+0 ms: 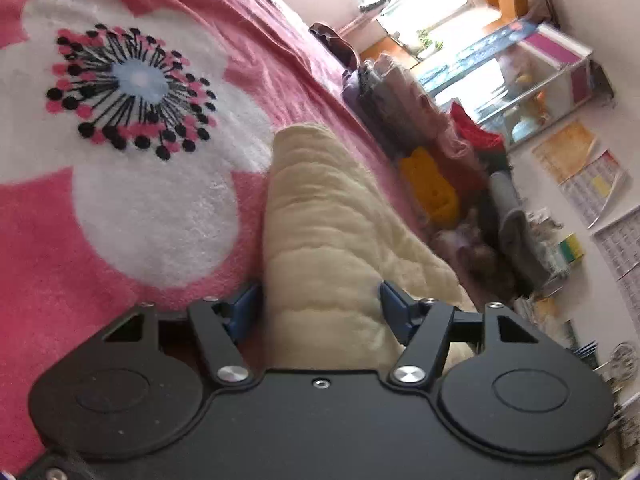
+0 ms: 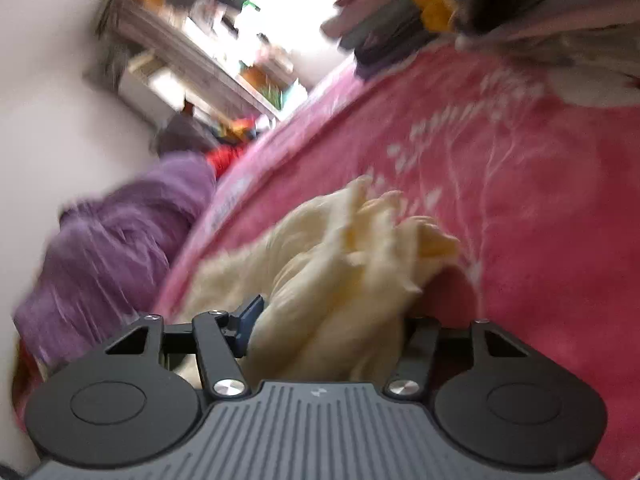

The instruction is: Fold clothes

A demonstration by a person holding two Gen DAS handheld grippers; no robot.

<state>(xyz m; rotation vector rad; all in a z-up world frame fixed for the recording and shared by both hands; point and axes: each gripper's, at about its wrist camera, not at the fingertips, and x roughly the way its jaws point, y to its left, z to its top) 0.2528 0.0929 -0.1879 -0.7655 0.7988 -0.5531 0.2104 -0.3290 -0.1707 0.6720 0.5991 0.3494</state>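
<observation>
- Cream, quilted soft garment (image 1: 320, 240) lies on a pink fleece blanket with white flowers (image 1: 132, 200), bunched into a ridge running toward 12 o'clock.
- Left hand-held gripper (image 1: 320, 308) is clenched on this cloth, blue pads pressing both sides.
- Right hand-held gripper (image 2: 328, 320) grasps a crumpled end of the same garment (image 2: 352, 256); the view is blurred.
- Open blanket spreads at 9 o'clock in the left view.
- Heaped mixed clothes (image 1: 432, 128) line the blanket's edge at 2 o'clock.
- Purple crumpled cloth (image 2: 112, 240) sits at 9 o'clock in the right view.
</observation>
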